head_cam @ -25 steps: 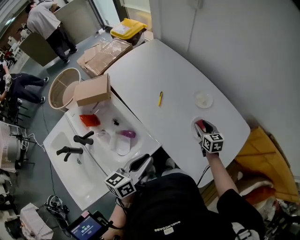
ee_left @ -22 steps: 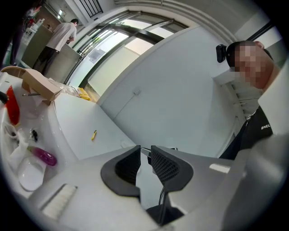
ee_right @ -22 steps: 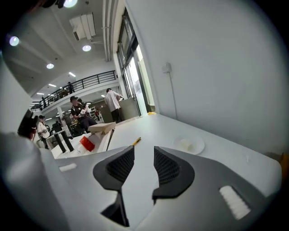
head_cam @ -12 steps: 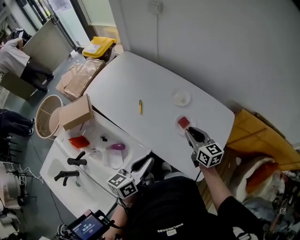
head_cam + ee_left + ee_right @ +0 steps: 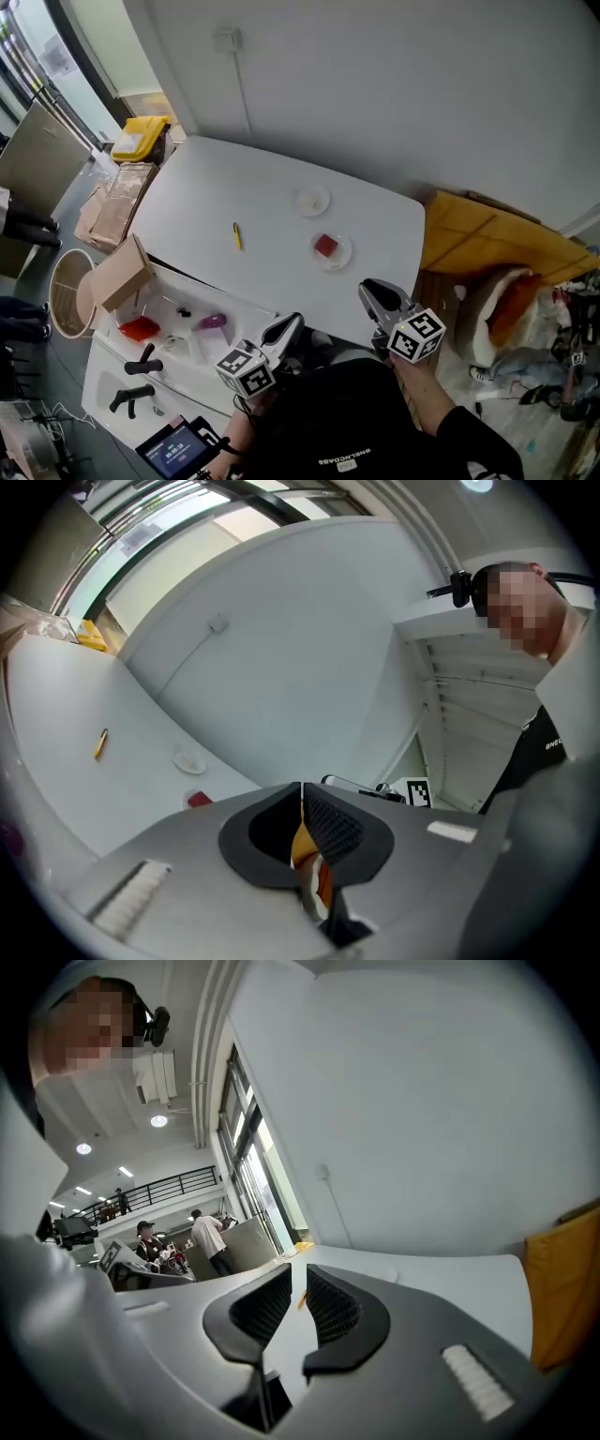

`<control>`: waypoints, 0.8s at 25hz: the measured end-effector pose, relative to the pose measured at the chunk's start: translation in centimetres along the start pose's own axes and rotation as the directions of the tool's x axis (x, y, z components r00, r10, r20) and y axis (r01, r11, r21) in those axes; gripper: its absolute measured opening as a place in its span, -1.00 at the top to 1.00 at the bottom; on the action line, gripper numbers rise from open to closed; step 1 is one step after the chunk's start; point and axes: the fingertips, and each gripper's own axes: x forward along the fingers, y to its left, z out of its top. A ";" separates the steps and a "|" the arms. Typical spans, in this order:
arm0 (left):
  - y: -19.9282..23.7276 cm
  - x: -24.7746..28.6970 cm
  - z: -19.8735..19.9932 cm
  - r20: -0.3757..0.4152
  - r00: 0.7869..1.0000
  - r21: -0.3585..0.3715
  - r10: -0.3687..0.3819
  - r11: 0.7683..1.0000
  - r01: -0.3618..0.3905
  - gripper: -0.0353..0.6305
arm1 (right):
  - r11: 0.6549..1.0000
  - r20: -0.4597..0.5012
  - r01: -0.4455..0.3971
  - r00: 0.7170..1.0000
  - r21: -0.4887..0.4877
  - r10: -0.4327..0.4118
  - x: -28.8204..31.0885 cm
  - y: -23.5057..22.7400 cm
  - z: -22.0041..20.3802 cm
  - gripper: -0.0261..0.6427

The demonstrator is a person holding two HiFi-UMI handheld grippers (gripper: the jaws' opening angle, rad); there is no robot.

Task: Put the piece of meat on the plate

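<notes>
The red piece of meat point(image 5: 325, 246) lies on a small clear plate point(image 5: 339, 256) on the white table point(image 5: 253, 187); it also shows in the left gripper view as a red spot point(image 5: 199, 799). My right gripper point(image 5: 368, 286) hangs off the table's near edge, well back from the plate. Its jaws are closing with only a narrow gap and nothing between them point(image 5: 299, 1274). My left gripper point(image 5: 289, 322) is near my body at the table's edge, its jaws touching at the tips point(image 5: 300, 789) with nothing held.
A second small dish point(image 5: 312, 201) and a yellow pen point(image 5: 237, 235) lie on the table. To the left is a sink point(image 5: 187, 370) with faucets, a red item point(image 5: 139, 328) and a purple item point(image 5: 212, 322). A cardboard box point(image 5: 122, 274) stands beside it. Orange cloth point(image 5: 487, 244) lies to the right.
The right gripper let go of the meat on the plate, rose and drew back toward me, its jaws narrowing. The head view swung toward the wall. The left gripper shifted slightly.
</notes>
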 end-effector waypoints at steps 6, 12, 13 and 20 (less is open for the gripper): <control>-1.3 2.0 -1.1 -0.063 0.995 0.003 -0.081 0.997 0.081 0.88 | 0.995 0.049 0.039 0.998 0.088 -0.043 -4.1 1.2 -1.6 0.78; -2.4 3.4 -2.4 -0.128 0.982 -0.008 -0.141 0.990 0.141 0.88 | 0.990 0.061 0.065 0.995 0.125 -0.073 -6.2 2.8 -3.8 0.79; -2.5 3.5 -2.6 -0.136 0.980 -0.013 -0.148 0.989 0.147 0.88 | 0.989 0.059 0.068 0.995 0.128 -0.076 -6.3 3.0 -4.1 0.80; -2.9 3.7 -3.6 -0.174 0.971 -0.021 -0.164 0.986 0.163 0.88 | 0.984 0.062 0.086 0.993 0.158 -0.097 -6.9 2.7 -4.8 0.85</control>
